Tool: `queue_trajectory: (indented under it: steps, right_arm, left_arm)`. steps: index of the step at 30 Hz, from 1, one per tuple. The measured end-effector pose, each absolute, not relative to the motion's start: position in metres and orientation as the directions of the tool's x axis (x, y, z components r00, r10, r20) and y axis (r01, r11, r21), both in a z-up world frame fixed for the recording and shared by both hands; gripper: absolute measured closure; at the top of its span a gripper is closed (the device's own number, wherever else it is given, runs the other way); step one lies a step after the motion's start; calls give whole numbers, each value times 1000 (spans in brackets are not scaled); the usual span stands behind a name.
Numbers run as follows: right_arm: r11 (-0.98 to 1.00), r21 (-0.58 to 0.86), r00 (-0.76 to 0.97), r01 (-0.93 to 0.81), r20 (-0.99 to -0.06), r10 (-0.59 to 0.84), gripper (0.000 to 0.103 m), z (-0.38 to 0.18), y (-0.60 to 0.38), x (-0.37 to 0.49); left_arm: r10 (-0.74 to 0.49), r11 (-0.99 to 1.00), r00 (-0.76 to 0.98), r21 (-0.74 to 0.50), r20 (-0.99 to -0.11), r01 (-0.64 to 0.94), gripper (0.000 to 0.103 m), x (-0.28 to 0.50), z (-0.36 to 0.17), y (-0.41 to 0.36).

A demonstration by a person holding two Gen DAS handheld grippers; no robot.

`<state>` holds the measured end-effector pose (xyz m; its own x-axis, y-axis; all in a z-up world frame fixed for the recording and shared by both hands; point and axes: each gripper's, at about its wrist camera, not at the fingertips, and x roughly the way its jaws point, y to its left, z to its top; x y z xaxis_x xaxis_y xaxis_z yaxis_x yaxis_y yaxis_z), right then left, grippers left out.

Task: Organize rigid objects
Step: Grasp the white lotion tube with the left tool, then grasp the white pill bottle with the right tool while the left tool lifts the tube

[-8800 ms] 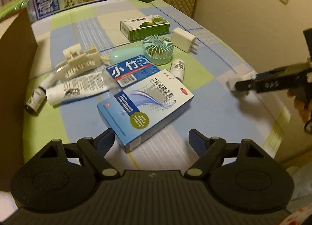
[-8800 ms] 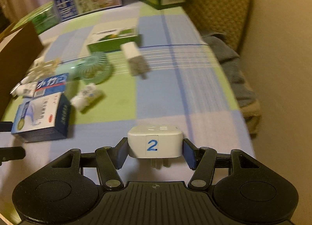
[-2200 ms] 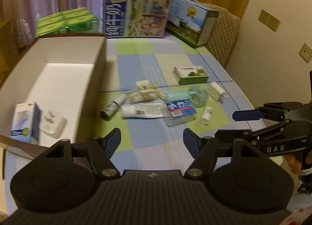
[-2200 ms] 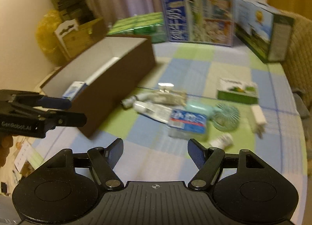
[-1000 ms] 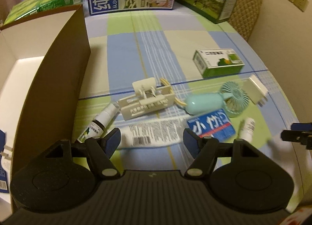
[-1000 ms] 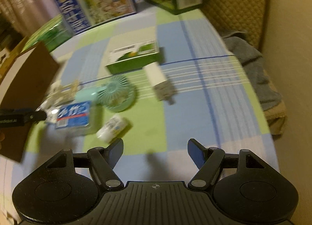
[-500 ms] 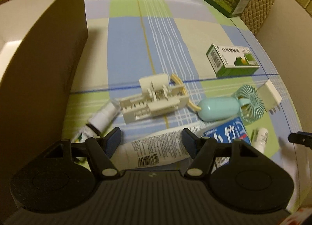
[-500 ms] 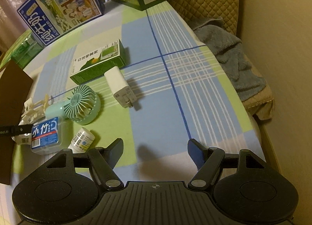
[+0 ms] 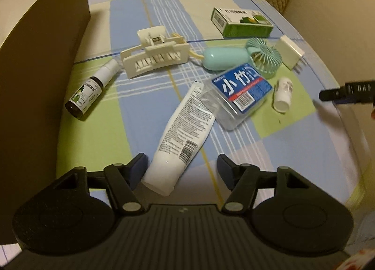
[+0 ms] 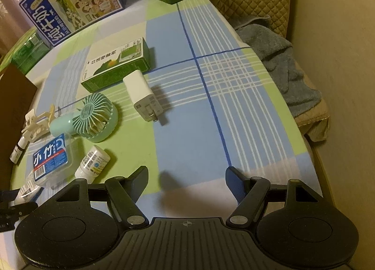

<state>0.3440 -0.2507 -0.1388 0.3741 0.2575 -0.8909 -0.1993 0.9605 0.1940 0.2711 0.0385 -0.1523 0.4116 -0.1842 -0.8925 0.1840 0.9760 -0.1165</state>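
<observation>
Between the spread fingers of my left gripper (image 9: 182,165), seen from the left wrist, lies the capped end of a white tube (image 9: 179,137). The jaws are open and hold nothing; the left fingertip sits just beside the tube's near end, while the right fingertip stands apart from it. The tube runs away and to the right, its far end touching a clear case with a blue label (image 9: 239,93). Farther off lie a cream hair clip (image 9: 154,55), a mint handheld fan (image 9: 241,58), a white charger plug (image 9: 290,53) and a green box (image 9: 242,23). A dark dropper bottle (image 9: 90,90) lies at far left, near the wall of a cardboard box (image 9: 44,42). A small white bottle (image 9: 283,94) lies right of the case. My right gripper (image 9: 346,93) enters at the right edge.

From the right wrist, my right gripper (image 10: 186,182) is open and empty above bare checked cloth (image 10: 211,110). The charger plug (image 10: 143,94) lies far and left of the jaws, the fan (image 10: 91,117) left of it, the small white bottle (image 10: 92,164) just left of my left fingertip.
</observation>
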Motion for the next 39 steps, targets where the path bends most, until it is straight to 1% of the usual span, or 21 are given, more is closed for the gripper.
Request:
queue_trajectory:
  steps: [5, 6, 8, 10, 11, 12, 14, 17, 19, 22, 24, 29, 32, 34, 39]
  right_arm:
    - [960, 192, 371, -203, -892, 257, 33, -139, -252, 337]
    - [961, 191, 371, -200, -893, 255, 33, -139, -254, 335]
    - [963, 191, 371, -190, -894, 251, 33, -139, -257, 332]
    - [965, 190, 370, -179, -896, 245, 33, -139, -262, 328]
    - [966, 189, 370, -174, -897, 242, 33, -139, -264, 326]
    - [968, 189, 370, -168, -898, 239, 33, -140, -265, 324]
    - [969, 187, 368, -158, -900, 234, 33, -140, -269, 320]
    - [970, 185, 369, -155, -900, 231, 33, -140, -272, 315]
    - [970, 180, 369, -161, -901, 229, 33, -140, -272, 312]
    - [970, 181, 370, -165, -900, 231, 33, -140, -272, 308]
    - [969, 180, 370, -170, -900, 232, 33, -141, -271, 307]
    - [966, 170, 367, -195, -900, 233, 33, -141, -267, 306]
    - [963, 172, 364, -208, -900, 240, 33, -141, -265, 305]
    - [961, 173, 363, -217, -899, 244, 33, -141, -263, 303]
    - [956, 177, 357, -235, -899, 254, 33, -142, -262, 299]
  left_arm:
    - [-103, 963, 447, 24, -889, 269, 43, 278, -157, 24]
    - [-91, 953, 454, 54, -886, 297, 40, 278, -158, 20]
    - [-89, 928, 473, 100, -876, 360, 40, 277, -158, 16]
    - [-99, 907, 472, 116, -876, 404, 43, 277, -158, 14]
    - [-113, 898, 470, 112, -875, 425, 49, 278, -158, 14]
    - [-135, 889, 464, 100, -876, 447, 59, 277, -157, 15]
    - [-160, 881, 451, 80, -878, 467, 69, 276, -157, 16]
    - [-149, 892, 456, 80, -878, 445, 69, 273, -156, 17]
    - [-130, 920, 459, 66, -879, 386, 69, 268, -155, 20]
    - [-122, 959, 454, 14, -883, 285, 70, 253, -153, 27]
    - [-118, 970, 451, -5, -885, 244, 69, 242, -152, 30]
    - [-110, 961, 431, 15, -895, 276, 69, 235, -151, 26]
    - [-119, 956, 423, 11, -898, 292, 68, 239, -152, 26]
    - [-120, 953, 427, 17, -896, 303, 69, 239, -152, 25]
    - [-101, 962, 442, 25, -891, 271, 70, 232, -151, 22]
